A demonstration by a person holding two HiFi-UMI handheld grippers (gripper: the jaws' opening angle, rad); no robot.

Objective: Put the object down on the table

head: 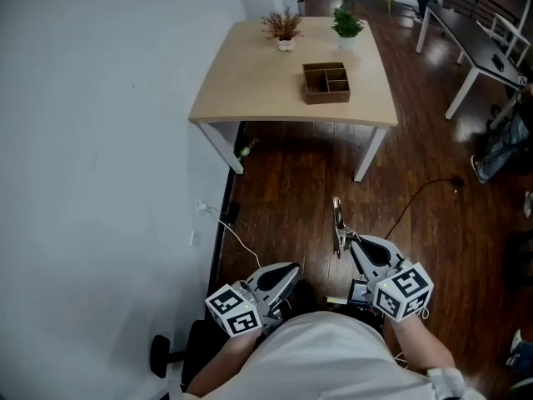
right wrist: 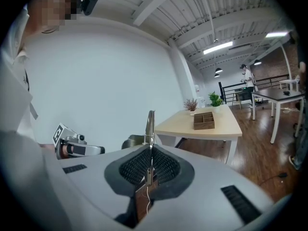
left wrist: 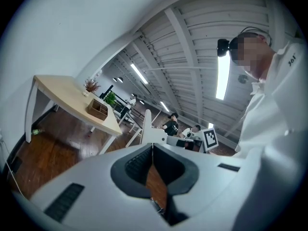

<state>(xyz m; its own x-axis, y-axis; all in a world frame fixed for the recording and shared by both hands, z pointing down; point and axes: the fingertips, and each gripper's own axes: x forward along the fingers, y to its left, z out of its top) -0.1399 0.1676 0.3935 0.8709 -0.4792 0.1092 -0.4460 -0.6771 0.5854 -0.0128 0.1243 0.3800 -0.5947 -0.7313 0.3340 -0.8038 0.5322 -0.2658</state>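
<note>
Nearest, grips a slim metal strip (right wrist: 150,124) in the right tool (right wrist: 150,150), jaws clamped on its lower end, the rest sticking out past the tips over the dark wood floor (head: 283,190). Just to its left, shows the left tool (left wrist: 153,147), jaws pressed together on nothing. Well ahead of both, finds the light worktop (head: 250,73), bearing a compartmented wooden tray (head: 326,82) and, beyond that, a reddish potted plant (head: 284,28) beside a green potted plant (head: 346,25).

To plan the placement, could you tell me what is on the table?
A divided wooden tray, a reddish plant and a green plant; tray walls partly hide its inside.
</note>
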